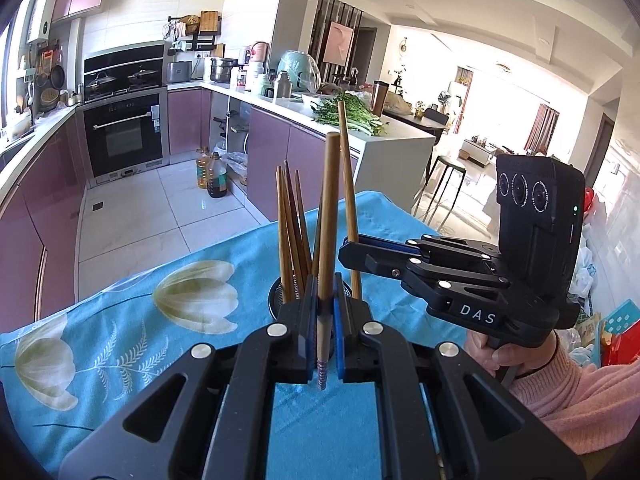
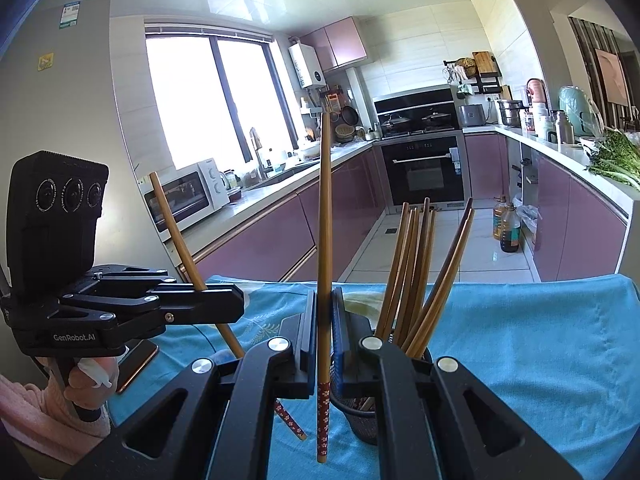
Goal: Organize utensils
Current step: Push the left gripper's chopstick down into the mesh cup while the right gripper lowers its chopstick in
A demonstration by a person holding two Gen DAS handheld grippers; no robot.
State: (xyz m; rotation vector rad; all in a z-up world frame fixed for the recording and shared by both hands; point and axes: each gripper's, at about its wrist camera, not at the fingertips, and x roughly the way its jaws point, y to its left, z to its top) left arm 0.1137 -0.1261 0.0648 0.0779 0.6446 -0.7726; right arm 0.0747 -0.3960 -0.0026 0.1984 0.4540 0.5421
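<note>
Left gripper [image 1: 325, 336]: black two-finger tongs with blue pads, clenched on one brown wooden chopstick [image 1: 326, 240] with a red patterned end, held near upright just in front of the holder.
Right gripper [image 2: 325, 344]: matching black tongs, clamped on a second brown wooden chopstick [image 2: 324, 240], also near upright, patterned end pointing down.
Holder: dark mesh metal cup [image 2: 360, 420] on the table, partly hidden behind the right tongs; it holds a fanned bunch of brown chopsticks [image 2: 416, 272].
Surface: turquoise tablecloth [image 1: 132, 320] with pale tulip print.
Step in hand (judged): lowering the two held sticks into the cup.
Handling notes: bring each patterned end over the cup's opening before descending; enter one at a time so the tongs do not collide.
Risk: the leaning bunch may block entry or tip the light cup.
</note>
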